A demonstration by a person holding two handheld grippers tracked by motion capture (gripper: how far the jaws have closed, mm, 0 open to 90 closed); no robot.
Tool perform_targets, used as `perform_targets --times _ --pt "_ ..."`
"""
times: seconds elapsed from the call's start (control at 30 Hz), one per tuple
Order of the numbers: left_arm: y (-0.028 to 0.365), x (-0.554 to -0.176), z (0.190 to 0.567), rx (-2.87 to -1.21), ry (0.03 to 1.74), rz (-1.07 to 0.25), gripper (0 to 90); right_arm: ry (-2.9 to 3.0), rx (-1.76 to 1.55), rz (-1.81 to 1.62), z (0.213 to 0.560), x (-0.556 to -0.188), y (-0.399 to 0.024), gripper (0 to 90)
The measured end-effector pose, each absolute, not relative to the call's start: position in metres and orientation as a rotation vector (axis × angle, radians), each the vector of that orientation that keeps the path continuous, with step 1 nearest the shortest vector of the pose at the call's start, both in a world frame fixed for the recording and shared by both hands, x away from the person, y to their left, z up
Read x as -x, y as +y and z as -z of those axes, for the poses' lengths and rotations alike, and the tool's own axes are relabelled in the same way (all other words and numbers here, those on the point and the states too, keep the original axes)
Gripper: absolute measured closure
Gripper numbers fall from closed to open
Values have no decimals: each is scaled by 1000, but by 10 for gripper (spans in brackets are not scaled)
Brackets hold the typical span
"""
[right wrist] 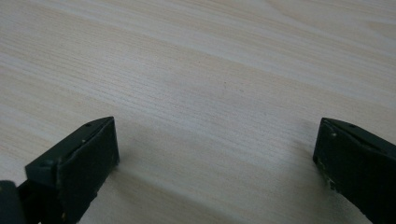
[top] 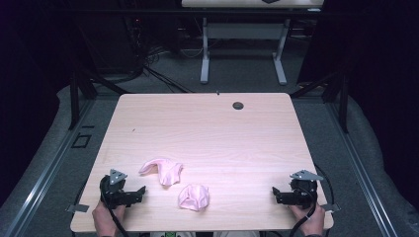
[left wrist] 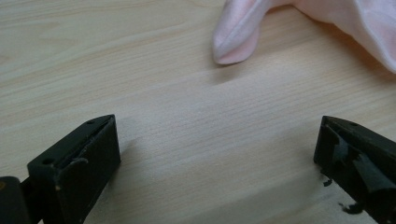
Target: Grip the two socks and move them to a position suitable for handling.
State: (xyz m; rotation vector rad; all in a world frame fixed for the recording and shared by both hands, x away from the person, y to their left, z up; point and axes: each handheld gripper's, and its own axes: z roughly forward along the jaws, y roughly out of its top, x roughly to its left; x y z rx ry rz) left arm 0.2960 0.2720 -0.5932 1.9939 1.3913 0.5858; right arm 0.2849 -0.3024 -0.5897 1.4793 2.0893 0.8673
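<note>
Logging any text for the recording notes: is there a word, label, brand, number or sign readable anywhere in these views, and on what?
None can be read.
Table: bare wood grain, no print.
Two pink cloth pieces: no tag or lettering visible.
Left gripper and right gripper: black, with grey plates, no markings legible.

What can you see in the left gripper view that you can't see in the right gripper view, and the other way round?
The left gripper view alone has pink cloth: a rounded pink cloth tip lies on the wood ahead of the jaws, with more pink fabric running off the top right corner. The right gripper view has nothing extra, just bare wood grain beyond its jaws. Both share the pale wooden table and two black jaws standing wide apart with nothing between them, on the left gripper and the right gripper.
</note>
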Motion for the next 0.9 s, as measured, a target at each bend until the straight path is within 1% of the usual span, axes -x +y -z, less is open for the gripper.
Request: perform_targets --times 0.13,0.27,0.9 --pt "272 -296 593 -1968 1442 -635 2 2085 -1486 -864 590 -285 -302 0" --pt "275 -298 593 -1951 1473 -621 2 2084 -1491 -853 589 -285 -303 0" --pt "275 -299 593 -1944 1481 -619 3 2083 -1522 -833 587 -289 -302 0"
